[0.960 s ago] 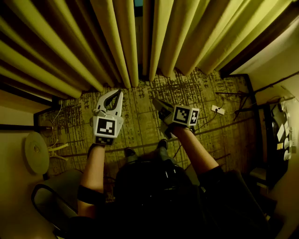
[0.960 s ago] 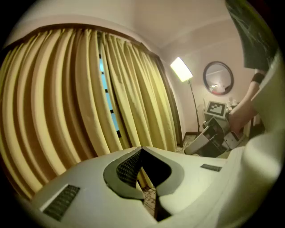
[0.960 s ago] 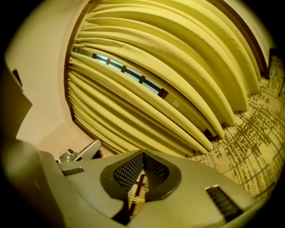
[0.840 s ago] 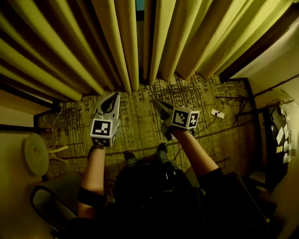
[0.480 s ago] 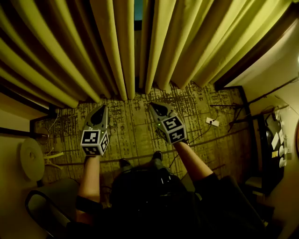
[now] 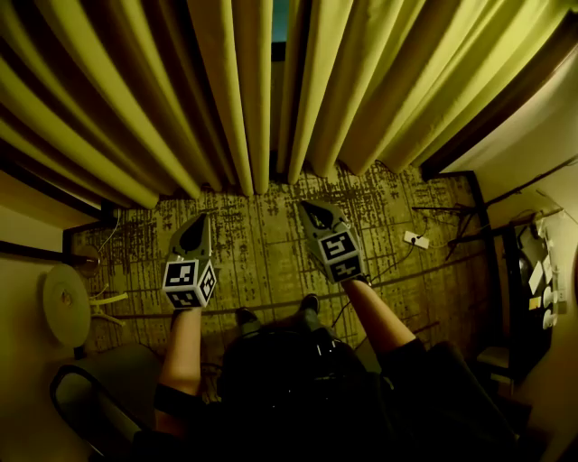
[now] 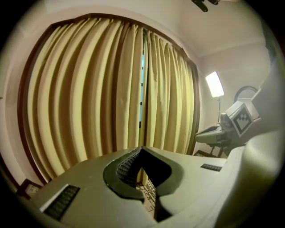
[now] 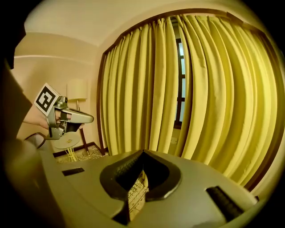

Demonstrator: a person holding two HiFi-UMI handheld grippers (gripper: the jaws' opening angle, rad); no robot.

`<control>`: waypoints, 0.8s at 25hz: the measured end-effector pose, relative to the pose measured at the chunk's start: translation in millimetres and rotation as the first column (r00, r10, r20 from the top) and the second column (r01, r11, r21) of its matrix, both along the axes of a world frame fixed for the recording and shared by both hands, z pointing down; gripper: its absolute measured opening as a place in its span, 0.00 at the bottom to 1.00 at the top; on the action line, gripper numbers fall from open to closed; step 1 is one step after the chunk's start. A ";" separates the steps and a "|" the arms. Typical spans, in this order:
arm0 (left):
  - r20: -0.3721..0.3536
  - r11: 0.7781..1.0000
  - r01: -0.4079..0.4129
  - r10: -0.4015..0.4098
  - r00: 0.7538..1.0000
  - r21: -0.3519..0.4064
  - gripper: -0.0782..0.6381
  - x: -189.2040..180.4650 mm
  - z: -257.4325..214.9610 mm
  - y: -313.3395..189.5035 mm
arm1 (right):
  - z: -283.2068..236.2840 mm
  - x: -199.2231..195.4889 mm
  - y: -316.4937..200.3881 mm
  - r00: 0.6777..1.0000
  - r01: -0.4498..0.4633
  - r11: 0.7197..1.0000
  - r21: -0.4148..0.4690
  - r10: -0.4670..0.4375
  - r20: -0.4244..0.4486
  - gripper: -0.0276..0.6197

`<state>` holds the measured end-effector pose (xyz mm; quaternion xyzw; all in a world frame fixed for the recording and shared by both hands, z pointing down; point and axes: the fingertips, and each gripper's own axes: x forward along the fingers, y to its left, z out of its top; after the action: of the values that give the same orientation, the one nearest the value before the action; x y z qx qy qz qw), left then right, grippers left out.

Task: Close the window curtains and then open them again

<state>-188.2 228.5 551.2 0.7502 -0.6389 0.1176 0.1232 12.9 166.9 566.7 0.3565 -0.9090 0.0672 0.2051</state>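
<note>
While the curtains hang just ahead, nearly drawn with a slit left between them, the left hand-held gripper and right hand-held gripper are both pressed together, empty. Reaching like this, they might only shove the fabric, not catch it. Both sit farther from the hem than a second ago.

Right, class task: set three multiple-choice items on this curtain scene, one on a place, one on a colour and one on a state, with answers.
1. Where is the narrow gap in the curtains?
A. in the middle
B. at the far left
C. at the far right

2. What colour are the curtains?
A. blue
B. yellow
C. white

3. The left gripper is:
A. open
B. shut on a curtain
C. shut and empty

Answers:
1 A, the two halves part there.
2 B, the folds are yellow in every view.
3 C, the jaws meet with nothing between them.
</note>
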 end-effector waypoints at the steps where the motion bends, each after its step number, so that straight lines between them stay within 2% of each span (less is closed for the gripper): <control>1: 0.000 1.000 0.000 0.000 1.000 0.000 0.11 -1.3 0.3 0.9 | 1.0 -1.6 0.9 1.000 0.001 1.000 0.001 -0.001 -0.004 0.04; 7: 0.002 1.000 -0.022 0.022 1.000 0.015 0.11 -16.1 1.0 5.6 | 6.9 -23.8 8.5 1.000 0.004 1.000 -0.006 -0.004 0.003 0.04; 17: 0.014 0.993 -0.110 0.110 0.994 0.047 0.11 -67.9 -7.6 7.0 | 14.9 -78.7 23.8 0.996 -0.077 0.997 -0.026 0.078 0.044 0.04; 20: 0.000 0.991 -0.128 0.128 0.992 0.034 0.11 -80.1 -7.6 7.8 | 16.0 -93.9 27.5 0.994 -0.100 0.994 -0.034 0.101 0.052 0.04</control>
<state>-268.3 236.3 543.5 0.7917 -0.5913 0.1136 0.1034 -81.0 194.4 582.7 0.3966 -0.8939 0.1011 0.1828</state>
